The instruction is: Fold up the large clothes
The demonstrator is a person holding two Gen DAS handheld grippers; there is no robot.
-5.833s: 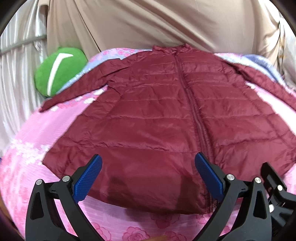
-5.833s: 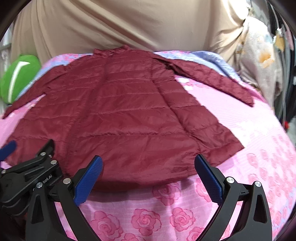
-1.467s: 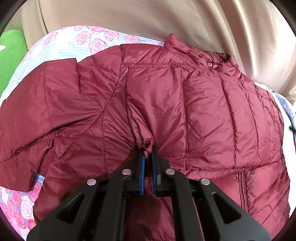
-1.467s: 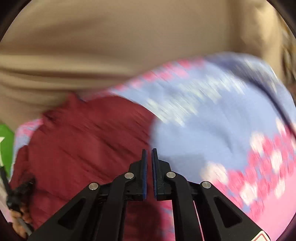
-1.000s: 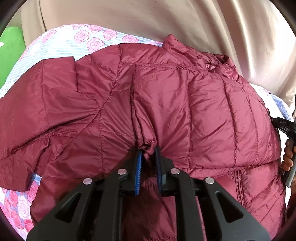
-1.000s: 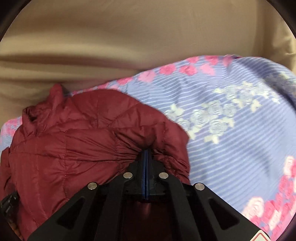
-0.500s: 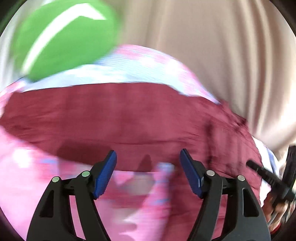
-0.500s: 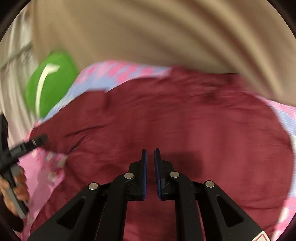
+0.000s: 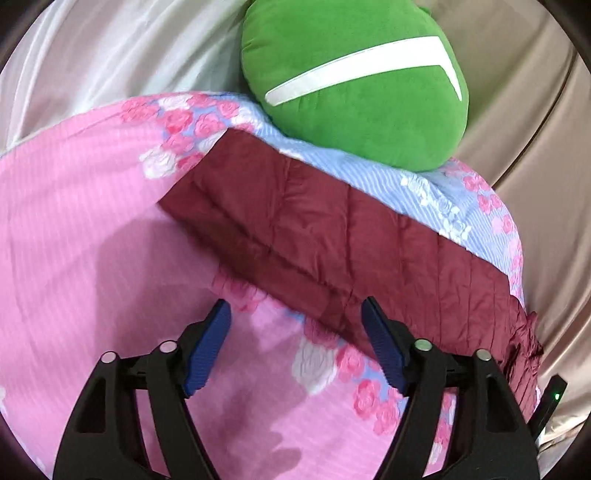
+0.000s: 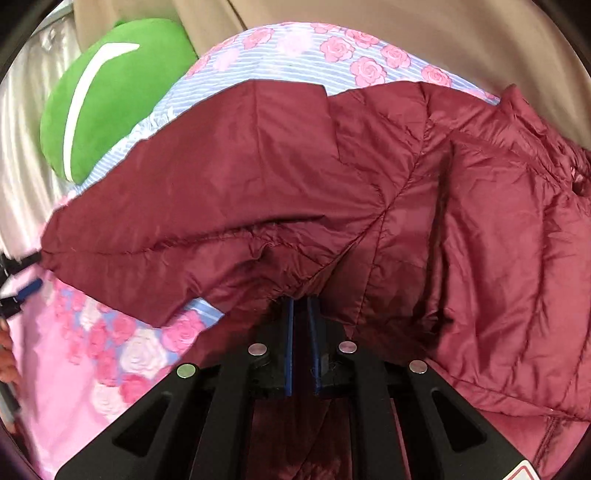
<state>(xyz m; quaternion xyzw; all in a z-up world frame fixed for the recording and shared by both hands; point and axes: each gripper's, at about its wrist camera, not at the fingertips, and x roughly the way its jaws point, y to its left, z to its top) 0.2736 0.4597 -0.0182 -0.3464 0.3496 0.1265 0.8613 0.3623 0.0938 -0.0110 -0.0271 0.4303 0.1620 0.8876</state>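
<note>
- Across the whole bed lies a pink bedsheet with rose prints; near its far edge the cloth turns to blue stripes with the same roses.
- Behind the bed hangs a beige curtain, and at the left side of it a paler, shiny cloth is seen.
- On the sheet rests the maroon jacket, a quilted puffer one. It is partly folded: one sleeve lies over the body, and the collar is at the far right in the right wrist view. In the left wrist view a flat quilted part of the jacket runs slanted from the upper left to the lower right, and its edge passes under the right finger of the left gripper.
- At the far left corner of the bed sits a green cushion with a white stripe, just beside the jacket; I cannot tell if they touch.
- Over the sheet the left gripper is wide, and its jaws are opening; between them are only the pink sheet and the jacket's edge, and the blue pads press on nothing.
- Low in its own view, the right gripper is narrow, almost closed, and it pinches a bunched fold of the jacket between its blue pads.
</note>
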